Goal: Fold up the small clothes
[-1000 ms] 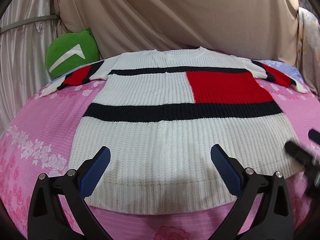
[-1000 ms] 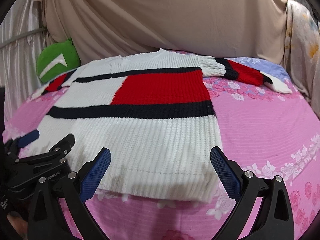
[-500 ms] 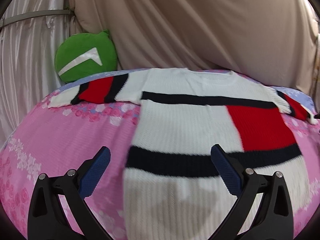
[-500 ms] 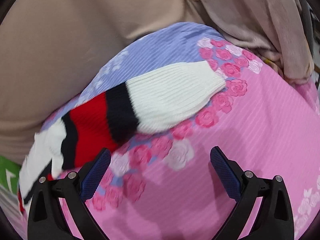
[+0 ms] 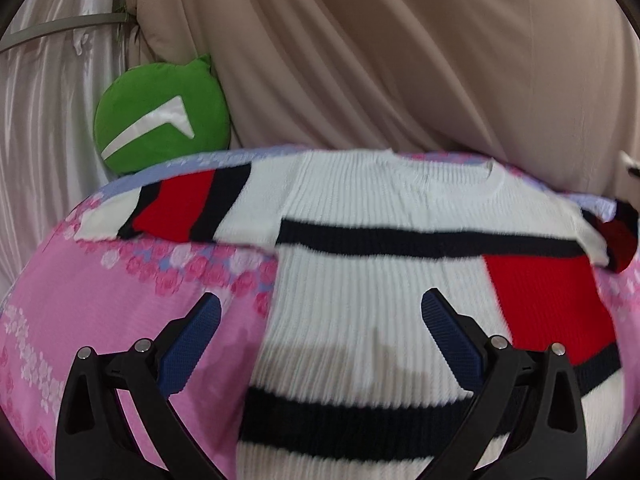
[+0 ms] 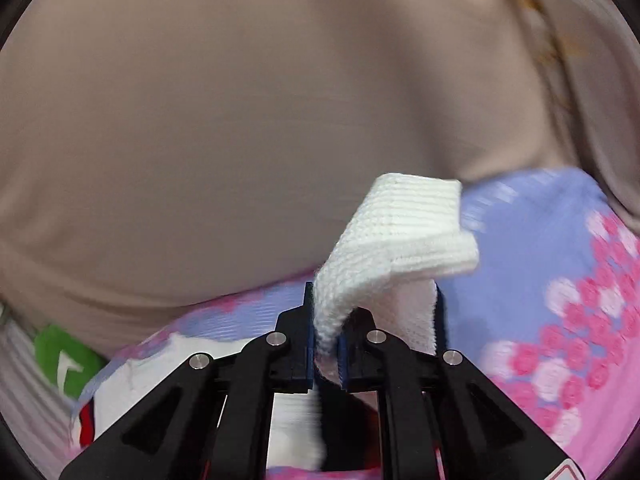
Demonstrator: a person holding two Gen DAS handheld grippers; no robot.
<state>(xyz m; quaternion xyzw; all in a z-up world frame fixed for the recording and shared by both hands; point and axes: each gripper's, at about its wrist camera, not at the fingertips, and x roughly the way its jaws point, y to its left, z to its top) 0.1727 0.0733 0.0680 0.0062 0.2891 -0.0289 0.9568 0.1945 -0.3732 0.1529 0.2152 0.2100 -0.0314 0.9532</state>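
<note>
A white knit sweater (image 5: 360, 280) with black bands and red blocks lies flat on the pink floral bed. Its left sleeve (image 5: 180, 204) stretches out to the left. My left gripper (image 5: 320, 332) is open and empty, hovering over the sweater's left side. My right gripper (image 6: 326, 348) is shut on the white cuff of the right sleeve (image 6: 400, 232), which stands up lifted off the bed. The rest of that sleeve hangs below the jaws, mostly hidden.
A green round cushion (image 5: 160, 116) sits at the bed's back left, also in the right wrist view (image 6: 64, 360). Beige draped cloth (image 5: 400, 60) backs the bed. The bed cover (image 6: 540, 280) is pink and lilac with roses.
My right gripper has closed on the right sleeve's cuff and lifted it. My left gripper has moved forward and left over the sweater, still open.
</note>
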